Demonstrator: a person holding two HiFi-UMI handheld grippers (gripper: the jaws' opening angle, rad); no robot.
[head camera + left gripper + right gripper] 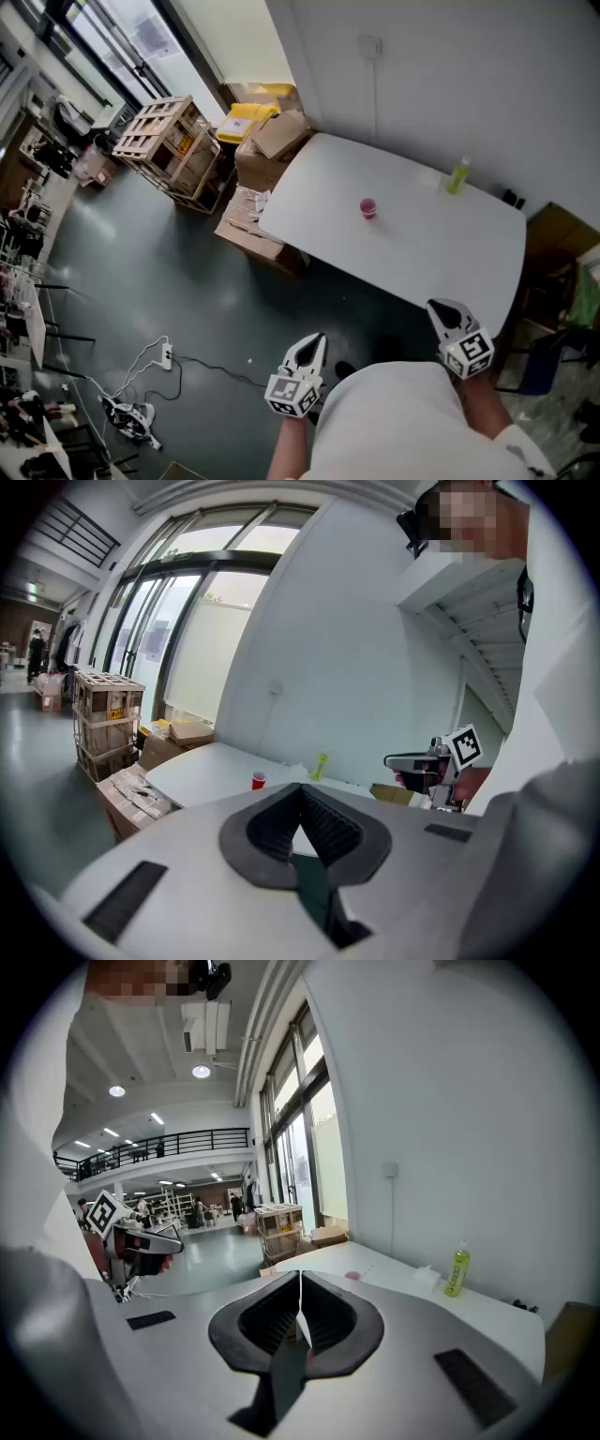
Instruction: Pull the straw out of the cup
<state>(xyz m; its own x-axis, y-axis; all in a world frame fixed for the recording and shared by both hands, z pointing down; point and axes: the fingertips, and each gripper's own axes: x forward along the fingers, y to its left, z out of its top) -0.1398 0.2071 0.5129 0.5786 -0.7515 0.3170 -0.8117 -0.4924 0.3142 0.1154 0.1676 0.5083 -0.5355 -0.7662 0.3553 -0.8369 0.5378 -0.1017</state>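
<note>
Presumably the straw, too small to see, is light and crushable; pinch it above the small red cup (367,208); left tongs (315,342) and right tongs (441,309) are closed, empty.

Operator: Is any text, brand, number or sign legible?

Inspector: None legible; the label (185,144) on the wooden crate (161,129) shows as an orange-yellow patch, its print too small to read; the label on the green bottle (457,175) standing on the table (422,246) is blurred.
</note>
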